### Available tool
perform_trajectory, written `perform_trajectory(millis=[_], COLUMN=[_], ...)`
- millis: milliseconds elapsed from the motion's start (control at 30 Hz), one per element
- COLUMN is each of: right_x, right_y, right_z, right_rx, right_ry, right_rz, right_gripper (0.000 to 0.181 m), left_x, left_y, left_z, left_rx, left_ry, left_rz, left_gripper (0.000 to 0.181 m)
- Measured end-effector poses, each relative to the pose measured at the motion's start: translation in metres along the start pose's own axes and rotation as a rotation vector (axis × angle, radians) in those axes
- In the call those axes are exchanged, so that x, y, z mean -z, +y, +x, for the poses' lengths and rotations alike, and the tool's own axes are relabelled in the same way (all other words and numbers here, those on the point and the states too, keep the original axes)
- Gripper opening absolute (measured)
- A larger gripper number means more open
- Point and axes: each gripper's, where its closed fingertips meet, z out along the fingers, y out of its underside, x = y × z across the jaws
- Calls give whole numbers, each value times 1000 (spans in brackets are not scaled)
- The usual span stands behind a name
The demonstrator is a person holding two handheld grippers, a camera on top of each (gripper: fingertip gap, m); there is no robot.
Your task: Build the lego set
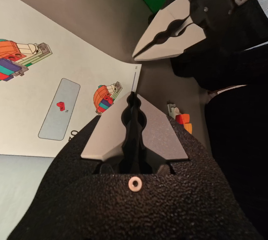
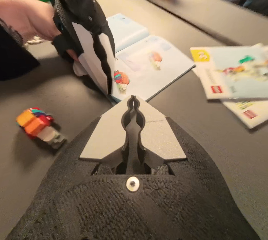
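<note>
now both the left gripper (image 1: 132,93) and right gripper (image 2: 133,96) sit closed and empty; lego model (image 2: 39,125) lies on the table (image 2: 188,138) beside the open booklet (image 2: 152,73), light, rigid, liable to snap apart, best pinched across its orange body.

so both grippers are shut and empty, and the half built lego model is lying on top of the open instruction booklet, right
Not quite. The half built lego model lies on the bare grey table, apart from the open instruction booklet, as the right wrist view shows. The rest holds: the left gripper and right gripper are both shut and empty.
</note>
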Motion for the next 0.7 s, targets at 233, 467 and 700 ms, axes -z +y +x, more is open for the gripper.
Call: perform_trajectory(millis=[233,467,700], right_x=[3,9,8], right_y=[11,6,8], right_z=[-9,-6,-11], right_rx=[-160,-228,-207], right_ry=[-96,-139,-150], right_rz=[-40,10,-5], right_gripper=[0,0,0], left_x=[0,0,0], left_y=[0,0,0], left_z=[0,0,0], left_rx=[3,4,6], left_ry=[6,8,10], left_rz=[0,-2,-2], left_gripper=[0,0,0])
